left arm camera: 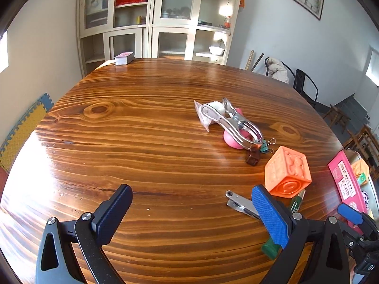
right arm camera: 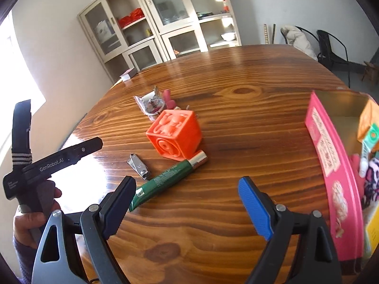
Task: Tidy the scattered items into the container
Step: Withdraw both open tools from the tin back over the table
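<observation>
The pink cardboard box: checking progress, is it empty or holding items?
Holding items: the pink cardboard box shows an orange carton and patterned cloth inside.

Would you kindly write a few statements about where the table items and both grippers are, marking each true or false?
1. The orange cube sits on the table. True.
2. The green tube is inside the pink box. False: it lies on the table, its cap end against the cube.
3. The right gripper is empty. True.
4. The nail clipper is on top of the cube. False: it lies on the table beside it.
5. The left gripper is open. True.
</observation>
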`<state>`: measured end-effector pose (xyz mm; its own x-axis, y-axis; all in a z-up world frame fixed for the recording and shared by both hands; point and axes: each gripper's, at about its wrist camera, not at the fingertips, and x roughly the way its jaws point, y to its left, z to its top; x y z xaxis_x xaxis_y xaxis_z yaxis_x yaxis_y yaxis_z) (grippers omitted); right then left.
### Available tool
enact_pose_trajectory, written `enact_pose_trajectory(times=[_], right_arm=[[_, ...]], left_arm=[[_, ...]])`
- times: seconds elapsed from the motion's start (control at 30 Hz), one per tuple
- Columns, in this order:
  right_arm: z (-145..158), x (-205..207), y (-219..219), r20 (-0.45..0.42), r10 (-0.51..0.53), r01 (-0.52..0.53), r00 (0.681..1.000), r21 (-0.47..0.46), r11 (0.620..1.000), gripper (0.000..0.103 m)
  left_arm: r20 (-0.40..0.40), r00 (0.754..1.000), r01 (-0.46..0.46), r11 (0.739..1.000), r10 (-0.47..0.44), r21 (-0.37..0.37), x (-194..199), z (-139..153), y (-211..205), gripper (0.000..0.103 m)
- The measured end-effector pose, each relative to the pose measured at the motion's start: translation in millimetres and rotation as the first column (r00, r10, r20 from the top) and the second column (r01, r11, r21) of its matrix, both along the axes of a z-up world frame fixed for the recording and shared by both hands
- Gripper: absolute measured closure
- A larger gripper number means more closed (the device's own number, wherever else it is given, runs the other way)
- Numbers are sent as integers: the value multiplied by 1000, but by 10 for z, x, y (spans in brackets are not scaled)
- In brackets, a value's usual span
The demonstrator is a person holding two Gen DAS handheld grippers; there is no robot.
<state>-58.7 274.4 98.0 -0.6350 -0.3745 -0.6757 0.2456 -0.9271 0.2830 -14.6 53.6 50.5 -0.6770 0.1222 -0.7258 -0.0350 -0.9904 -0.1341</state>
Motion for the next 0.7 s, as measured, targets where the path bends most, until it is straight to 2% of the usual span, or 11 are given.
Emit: enact_pose_trajectory(times=[0.17, 0.23, 0.3, 0.37, 0.7], right_arm=[[29, -36, -287, -45, 98, -95, 994, 77, 993, 13], [25, -49, -413, -58, 151, -144, 987, 104, 984, 18], [-1, -88, -572, -54, 205, -195, 977, 142, 970, 38], [-54, -125, -706, -37, 243, -234, 969, 170, 957, 53], [-262, -242, -1016, 1, 348, -331, 938, 311, 891, 55]], left_arm=[[0, 1000, -29, 999, 30, 27, 17, 29, -171, 1], [0, 999, -40, 999, 40, 37, 24, 37, -222, 1], [3, 999, -44, 998, 44, 42, 30, 33, -254, 1], [4, 999, -45, 998, 45, 43, 37, 30, -269, 1], [12, 999, -31, 999, 31, 29, 62, -1, -268, 1]])
